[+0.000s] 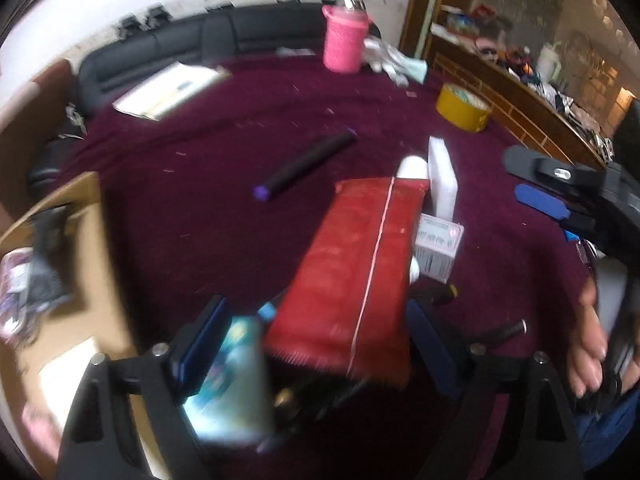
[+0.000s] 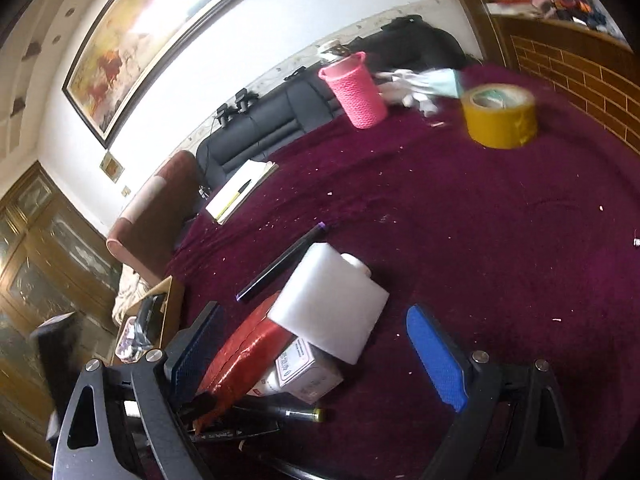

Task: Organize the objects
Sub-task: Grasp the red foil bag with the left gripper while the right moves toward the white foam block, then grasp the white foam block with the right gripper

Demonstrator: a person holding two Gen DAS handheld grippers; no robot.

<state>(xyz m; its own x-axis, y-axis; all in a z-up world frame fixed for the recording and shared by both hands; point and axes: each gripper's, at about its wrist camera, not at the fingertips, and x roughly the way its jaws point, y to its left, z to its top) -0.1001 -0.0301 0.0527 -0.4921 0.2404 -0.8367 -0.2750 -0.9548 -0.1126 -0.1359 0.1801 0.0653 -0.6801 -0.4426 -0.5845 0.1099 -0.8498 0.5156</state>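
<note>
A red tube (image 1: 352,272) with a white cap lies on the maroon cloth (image 1: 208,208) between the wide-open fingers of my left gripper (image 1: 316,344). A teal packet (image 1: 232,380) lies by the left finger. A white foam block (image 1: 442,180) and a small white box (image 1: 438,246) lie beside the tube. My right gripper (image 2: 316,356) is open over the same pile: red tube (image 2: 244,352), foam block (image 2: 332,308), white box (image 2: 308,368), dark markers (image 2: 280,414). A black purple-capped pen (image 1: 306,166) lies apart.
A cardboard box (image 1: 88,280) with items stands at the left. A pink woven cup (image 1: 344,38), yellow tape roll (image 1: 464,108), notebook (image 1: 168,90) and crumpled cloths lie farther back. My right gripper (image 1: 560,200) and the hand holding it show at right.
</note>
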